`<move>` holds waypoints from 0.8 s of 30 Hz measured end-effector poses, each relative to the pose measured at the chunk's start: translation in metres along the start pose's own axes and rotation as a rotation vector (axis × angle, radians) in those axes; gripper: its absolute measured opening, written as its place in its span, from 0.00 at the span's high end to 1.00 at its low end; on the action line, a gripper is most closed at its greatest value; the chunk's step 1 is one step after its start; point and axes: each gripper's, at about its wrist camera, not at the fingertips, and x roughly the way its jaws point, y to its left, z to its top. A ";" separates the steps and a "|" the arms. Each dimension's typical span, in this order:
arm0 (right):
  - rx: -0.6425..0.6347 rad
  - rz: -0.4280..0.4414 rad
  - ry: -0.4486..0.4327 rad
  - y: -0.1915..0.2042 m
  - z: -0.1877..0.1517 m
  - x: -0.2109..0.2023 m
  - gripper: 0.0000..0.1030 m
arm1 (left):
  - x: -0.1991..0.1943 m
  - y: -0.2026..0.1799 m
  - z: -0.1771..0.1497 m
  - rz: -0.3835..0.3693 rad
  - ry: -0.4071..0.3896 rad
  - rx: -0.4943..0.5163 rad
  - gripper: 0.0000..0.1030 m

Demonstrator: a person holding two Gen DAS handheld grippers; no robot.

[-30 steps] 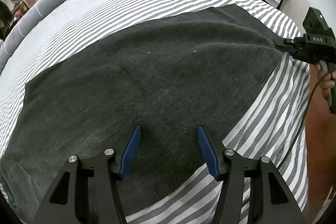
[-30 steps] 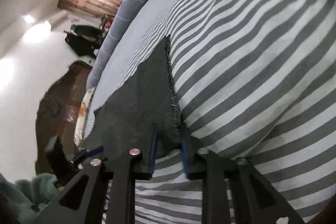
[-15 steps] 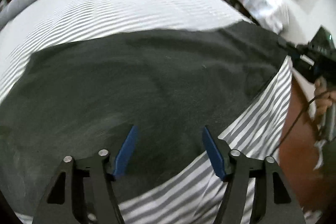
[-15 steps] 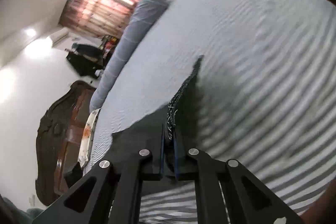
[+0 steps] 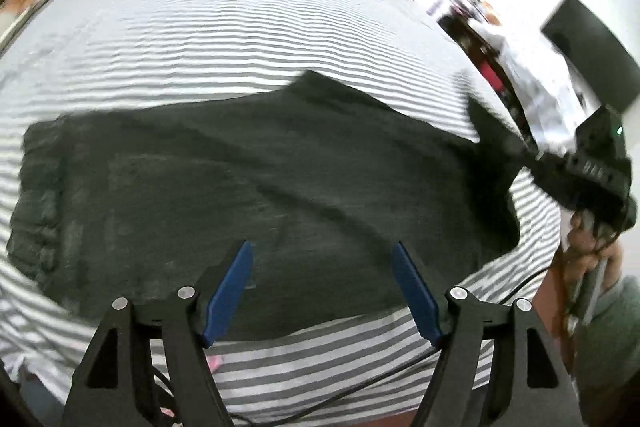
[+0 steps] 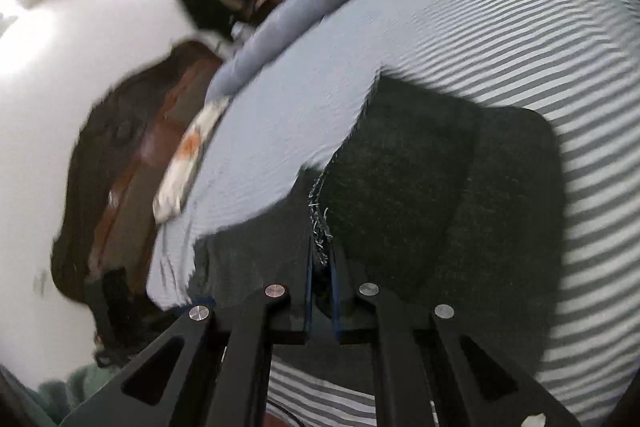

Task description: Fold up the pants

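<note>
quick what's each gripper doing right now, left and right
Left tongs: open, holding nothing, over the dark pants.
Right tongs: closed on the frayed hem of the pants, raised off the striped bedsheet.

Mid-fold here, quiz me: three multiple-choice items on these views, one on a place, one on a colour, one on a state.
1. Where do the pants lie?
A. on a striped bed sheet
B. on a wooden floor
C. on a chair

2. What colour are the pads on the left gripper fingers?
A. red
B. blue
C. yellow

3. How is the right gripper set?
A. open above the cloth
B. shut on nothing
C. shut on the pants' edge

Key: 1 A, grey and white stripes of the bed sheet surround the dark cloth; 2 B, both pads show blue; 3 C, the frayed hem sits pinched between its fingers.
</note>
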 end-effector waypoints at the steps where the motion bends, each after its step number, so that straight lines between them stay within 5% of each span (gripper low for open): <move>1: -0.013 0.003 0.032 0.008 -0.006 0.015 0.92 | -0.002 0.010 -0.002 -0.002 -0.002 -0.023 0.29; 12: -0.127 -0.072 0.269 0.045 -0.074 0.114 0.87 | -0.001 0.051 -0.019 -0.067 0.016 -0.120 0.29; 16: -0.086 -0.077 0.229 0.049 -0.084 0.104 0.64 | 0.004 0.046 -0.018 -0.124 0.026 -0.139 0.29; 24: 0.109 -0.062 0.089 0.014 -0.123 0.046 0.62 | 0.028 0.019 -0.015 -0.236 0.076 -0.189 0.26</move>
